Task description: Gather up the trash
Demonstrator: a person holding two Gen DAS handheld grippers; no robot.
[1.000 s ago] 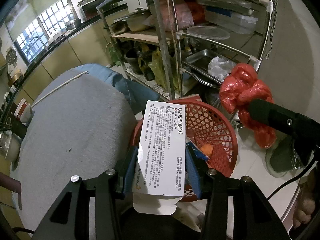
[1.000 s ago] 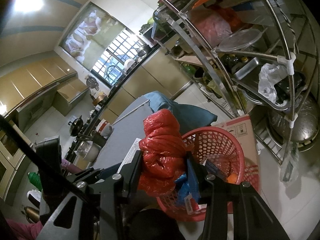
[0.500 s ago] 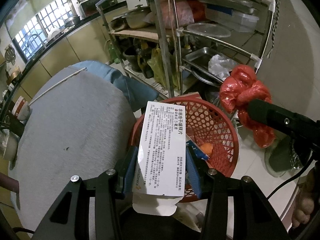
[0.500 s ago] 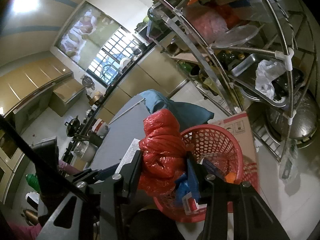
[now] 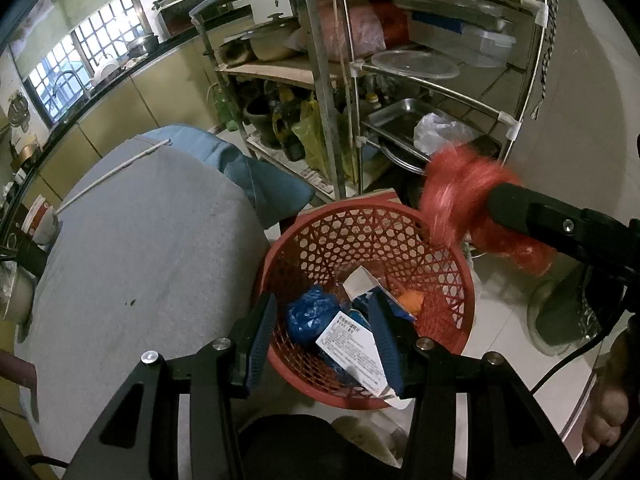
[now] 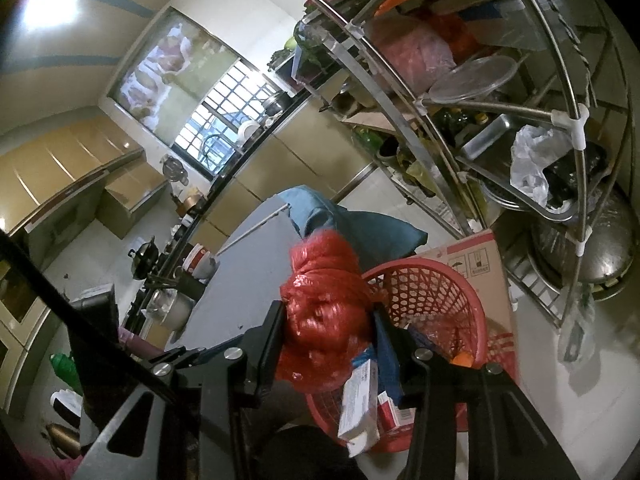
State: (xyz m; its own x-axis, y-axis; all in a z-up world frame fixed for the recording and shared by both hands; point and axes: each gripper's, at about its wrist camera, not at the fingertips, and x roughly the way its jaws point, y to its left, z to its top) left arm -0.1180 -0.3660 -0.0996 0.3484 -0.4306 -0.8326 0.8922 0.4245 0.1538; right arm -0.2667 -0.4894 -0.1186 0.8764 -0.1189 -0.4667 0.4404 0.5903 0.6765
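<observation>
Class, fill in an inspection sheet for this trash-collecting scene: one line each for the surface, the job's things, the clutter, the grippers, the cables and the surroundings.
Surface: round table with a grey cloth; a thin white stick lies on it.
Job's things: red basket on the floor beside the table holds a white printed box, a blue bag and something orange; red plastic bag not yet in it.
Clutter: cups and pots at the table's far edge.
Grippers: left gripper open above the basket, nothing held; right gripper shut on the red plastic bag.
Cables: a black cable hangs at the right.
Surroundings: metal rack with trays and bottles, cardboard box, barred window.
</observation>
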